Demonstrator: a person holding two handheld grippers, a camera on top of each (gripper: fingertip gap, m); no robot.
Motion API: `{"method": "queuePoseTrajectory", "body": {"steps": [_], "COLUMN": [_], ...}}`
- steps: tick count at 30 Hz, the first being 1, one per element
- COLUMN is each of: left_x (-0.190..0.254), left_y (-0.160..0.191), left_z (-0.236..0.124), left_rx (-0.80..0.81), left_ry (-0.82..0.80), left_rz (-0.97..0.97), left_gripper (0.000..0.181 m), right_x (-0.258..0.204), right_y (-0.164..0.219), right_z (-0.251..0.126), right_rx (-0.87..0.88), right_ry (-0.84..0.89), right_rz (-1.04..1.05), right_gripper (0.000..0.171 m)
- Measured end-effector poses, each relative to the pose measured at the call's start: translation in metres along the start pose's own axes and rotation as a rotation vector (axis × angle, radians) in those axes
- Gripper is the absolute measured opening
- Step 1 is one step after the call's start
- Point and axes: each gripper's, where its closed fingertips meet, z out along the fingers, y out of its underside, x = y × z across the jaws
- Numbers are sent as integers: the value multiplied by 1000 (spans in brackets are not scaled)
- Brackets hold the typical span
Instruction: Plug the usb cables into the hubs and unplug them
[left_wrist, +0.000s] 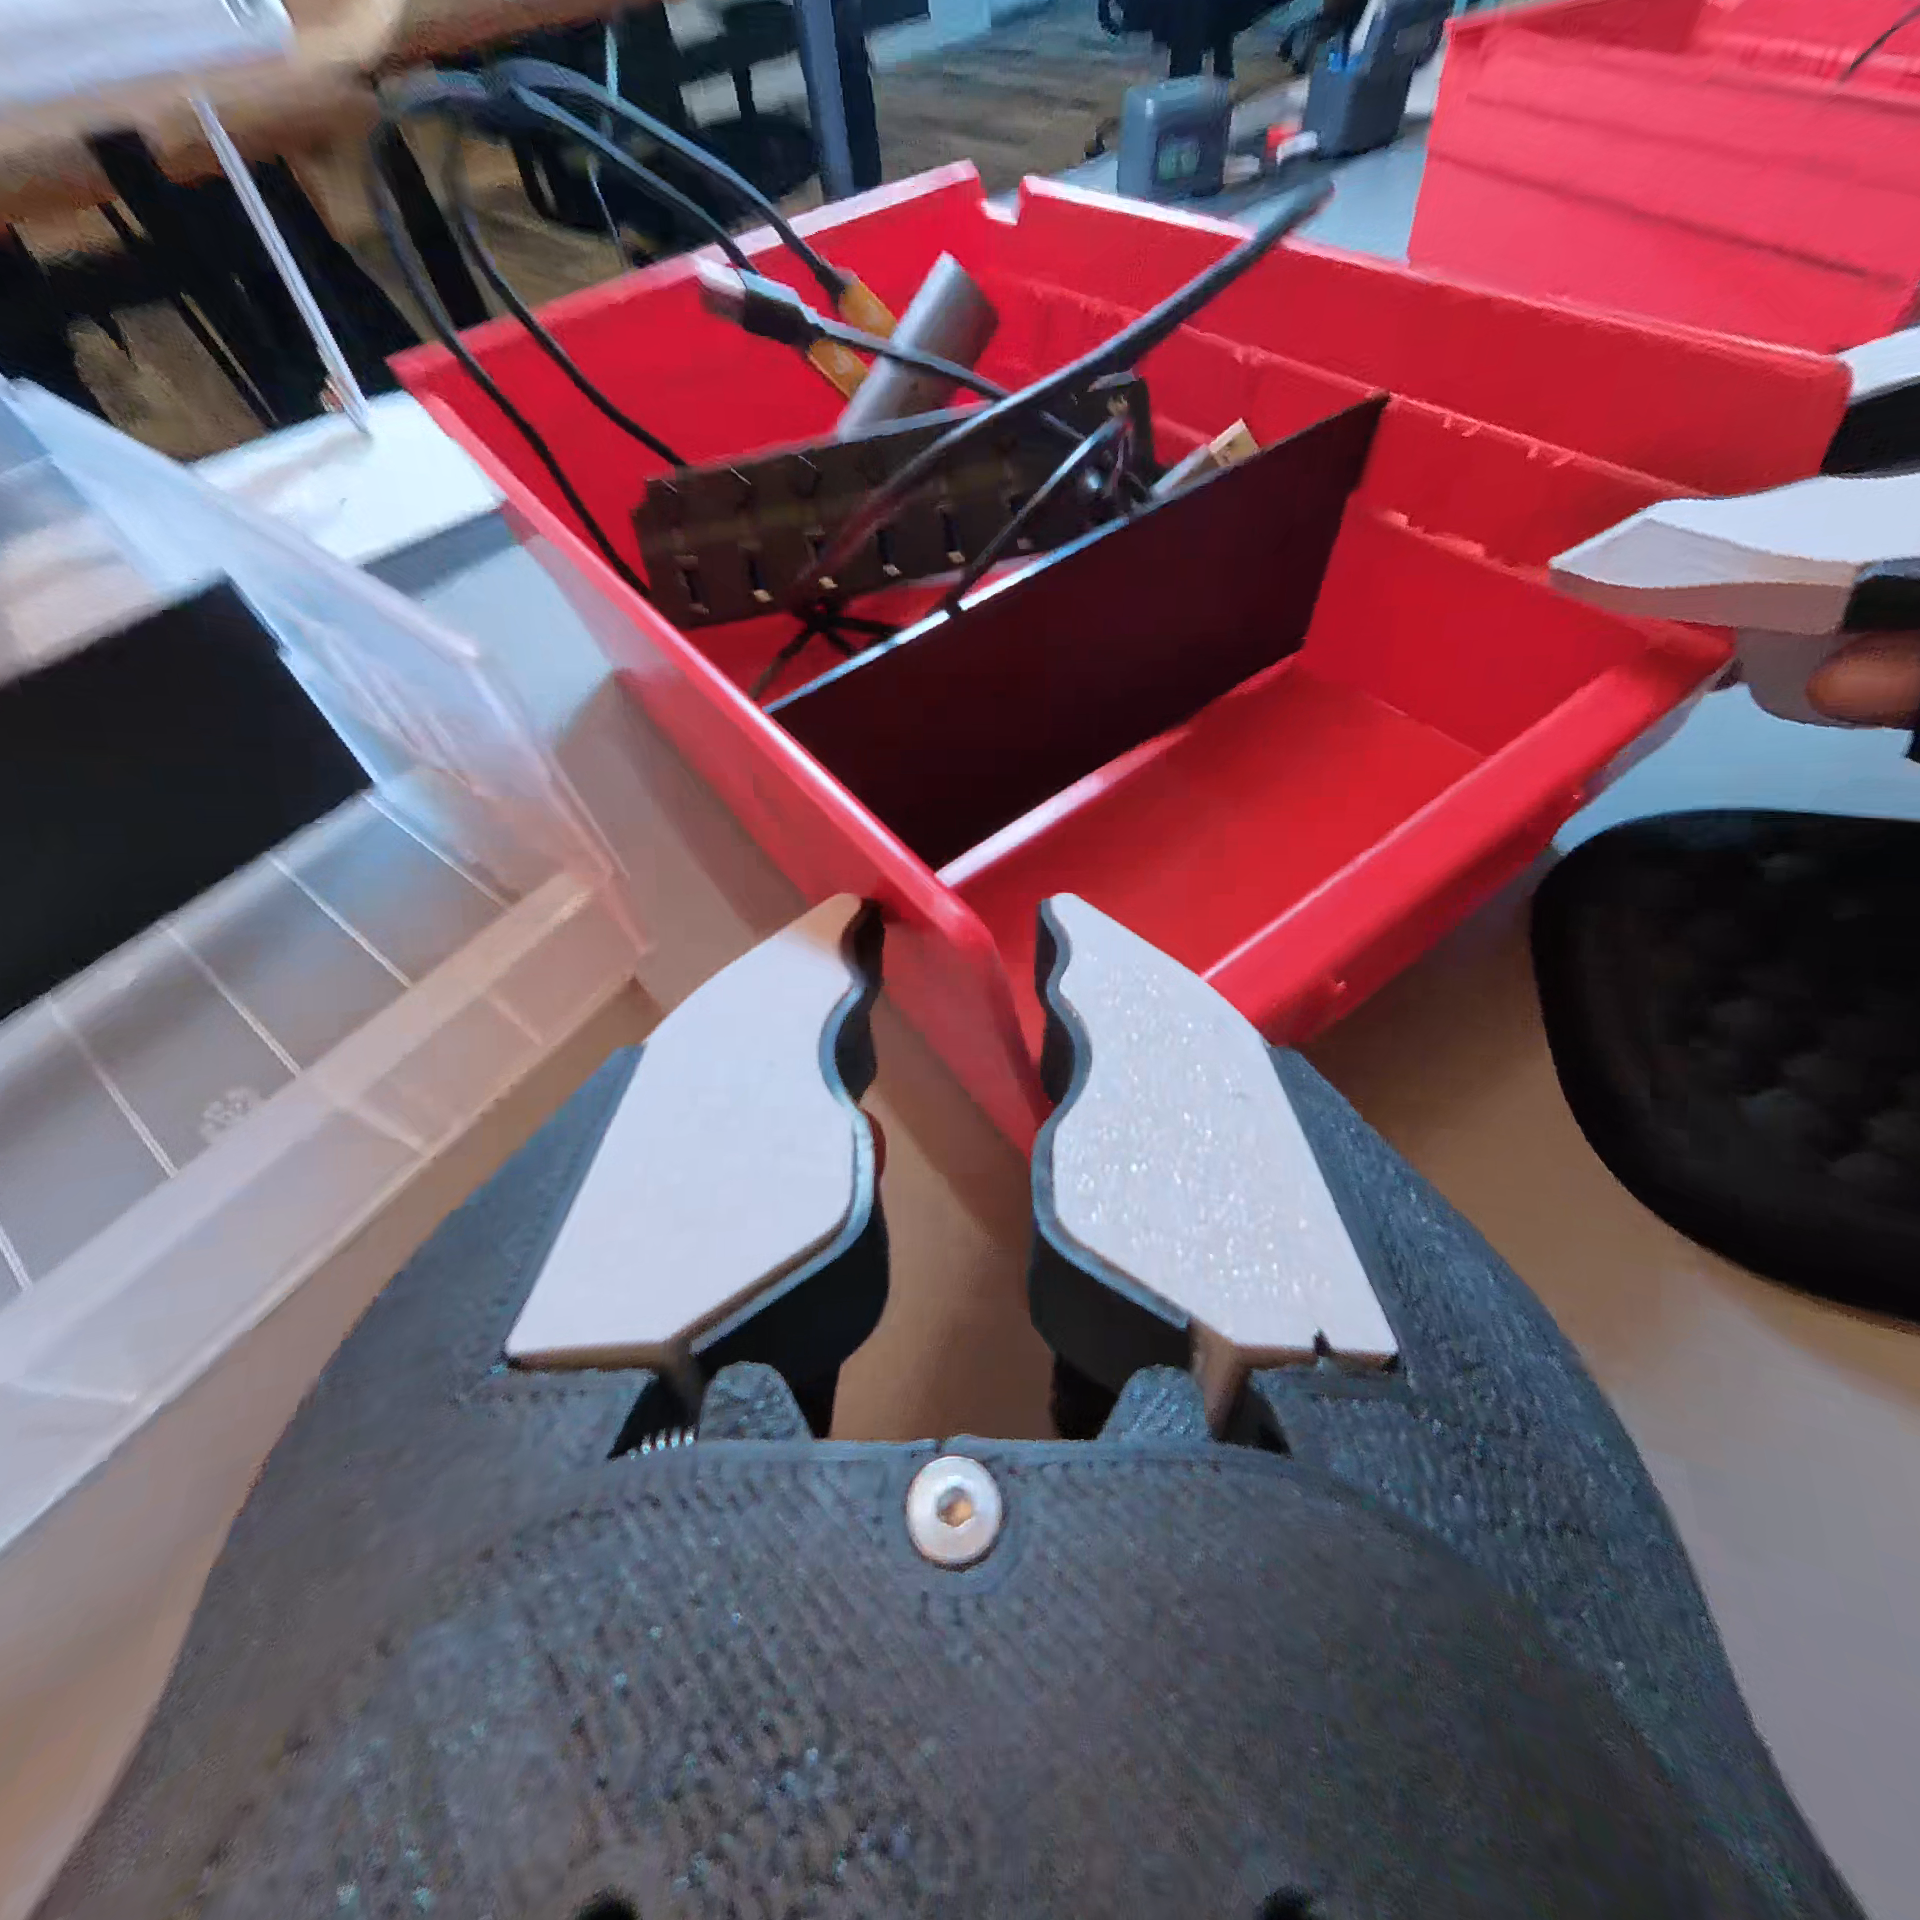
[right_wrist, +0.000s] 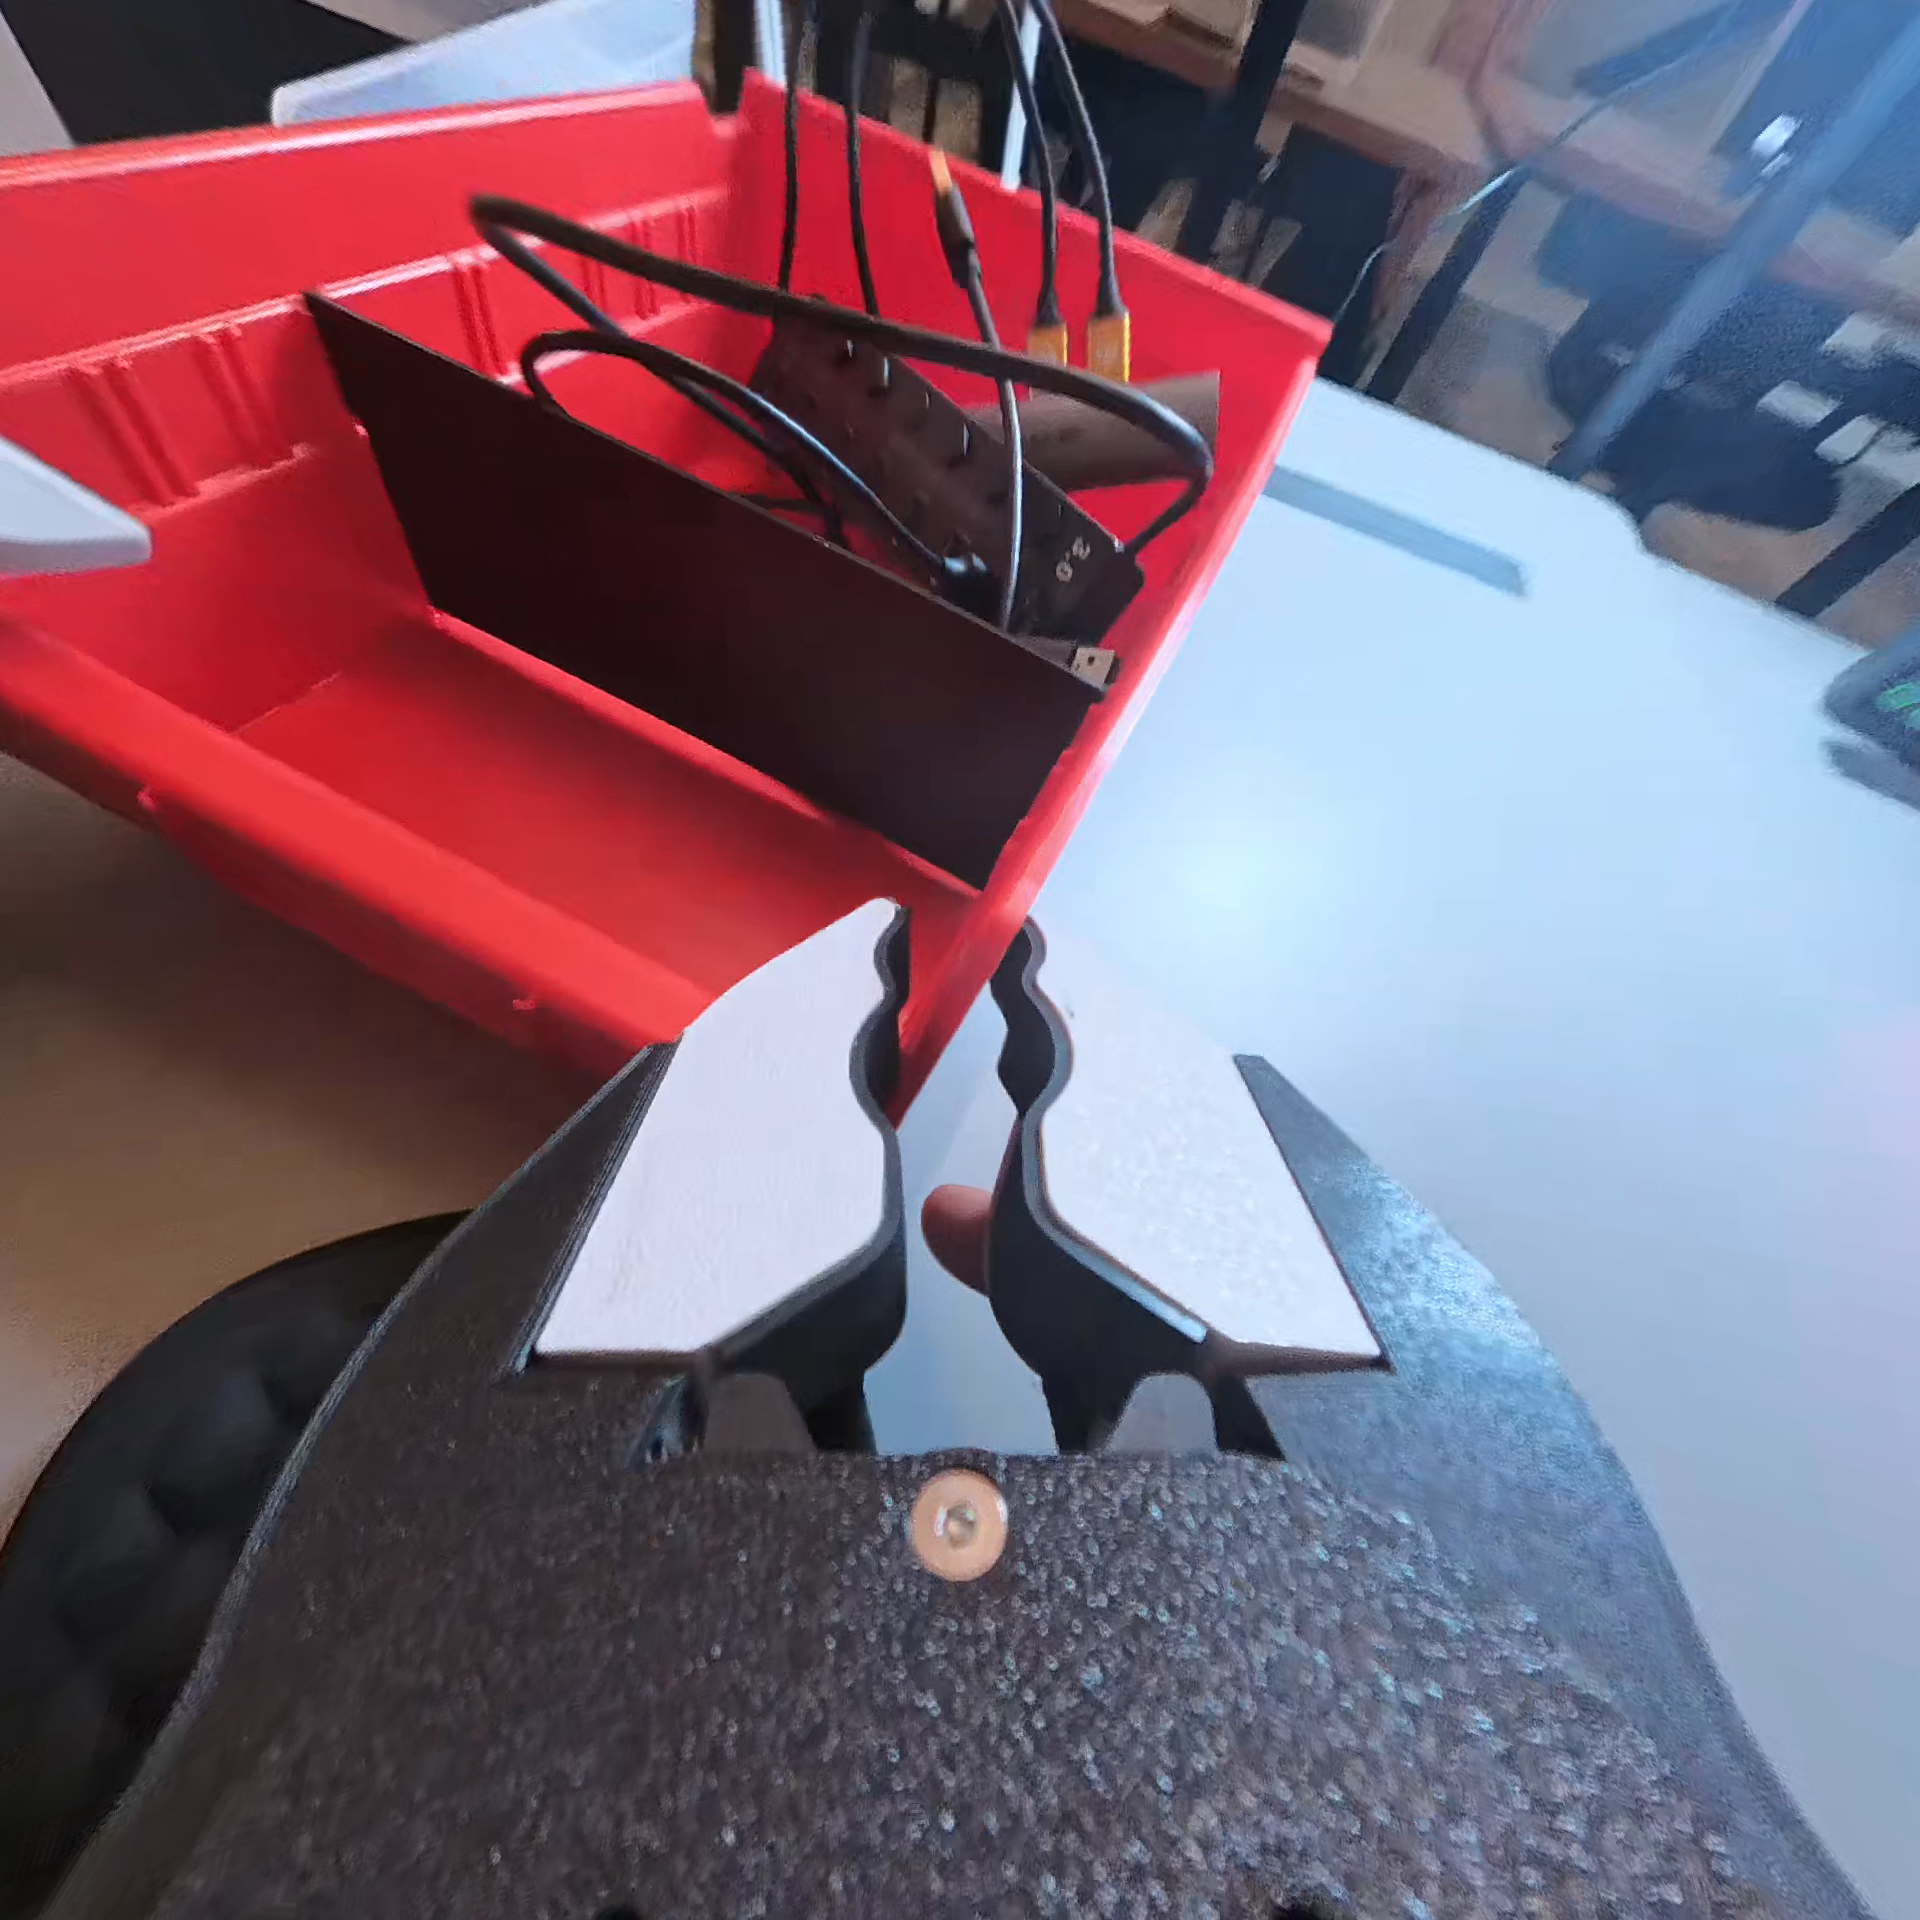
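Note:
A red bin (left_wrist: 1351, 935) stands on the table, split by a black divider (left_wrist: 1091, 665). Its far compartment holds a black multi-port USB hub (left_wrist: 894, 520), a slim grey hub (left_wrist: 925, 332) and black cables with orange plugs (left_wrist: 862, 301). My left gripper (left_wrist: 956, 914) is shut on the bin's near left corner wall. My right gripper (right_wrist: 961, 925) is shut on the bin's near right wall (right_wrist: 1039, 810). The right wrist view shows the black hub (right_wrist: 935, 468), the orange plugs (right_wrist: 1081, 338) and the divider (right_wrist: 707, 623). One finger of the right gripper (left_wrist: 1714, 561) shows at the left wrist view's right edge.
A clear plastic organiser box (left_wrist: 260, 1039) lies open at the left of the bin. A second red bin (left_wrist: 1662, 156) stands at the back right. A black round pad (left_wrist: 1745, 1039) lies in front of the bin. The table (right_wrist: 1455, 935) stretches to the right. One gripper's finger ends stand about 20 centimetres off the other's.

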Motion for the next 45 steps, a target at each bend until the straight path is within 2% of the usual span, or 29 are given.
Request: {"method": "queuePoseTrajectory", "body": {"steps": [1, 4, 7, 11, 14, 18, 22, 24, 27, 30, 34, 37, 39, 41, 43, 45], "left_x": [-2, -9, -24, -61, -103, -168, -225, -249, -280, -304, -317, -326, -331, -332, -331, -320], "left_y": [-9, -34, -59, -94, -109, -98, -57, -27, 25, 74, 121, 127, 138, 144, 121, 97], "left_z": [-4, -20, -49, -113, -173, -260, -331, -355, -370, -364, -340, -326, -312, -300, -310, -314], "left_rx": [38, 107, 183, 294, 362, 371, 373, 343, 288, 253, 187, 228, 124, 19, 67, 43], "left_ry": [-19, -3, -73, -214, -341, -558, -711, -767, -792, -776, -747, -778, -746, -663, -681, -664], "left_rz": [26, 15, 52, 78, 75, 56, 6, -12, -57, -119, -141, -187, -209, -228, -150, 0], "left_gripper": [21, 16, 12, 11, 10, 9, 9, 9, 9, 8, 8, 8, 10, 28, 33, 34], "right_x": [1, -3, -16, -49, -93, -176, -268, -311, -367, -405, -423, -422, -419, -406, -383, -355], "right_y": [-5, -30, -66, -139, -198, -263, -296, -296, -278, -245, -199, -183, -175, -177, -184, -180], "right_z": [-7, -29, -45, -64, -64, -46, -14, 6, 40, 74, 106, 122, 125, 120, 115, 120], "right_rx": [23, 79, 146, 312, 434, 549, 610, 609, 572, 492, 373, 292, 216, 202, 181, 102], "right_ry": [17, 38, 48, 33, -38, -187, -347, -434, -540, -595, -617, -592, -624, -659, -672, -669], "right_rz": [-16, -73, -144, -218, -255, -296, -303, -283, -246, -217, -226, -287, -359, -398, -445, -555], "right_gripper": [14, 12, 13, 13, 14, 15, 16, 16, 17, 18, 19, 22, 27, 35, 45, 54]}}
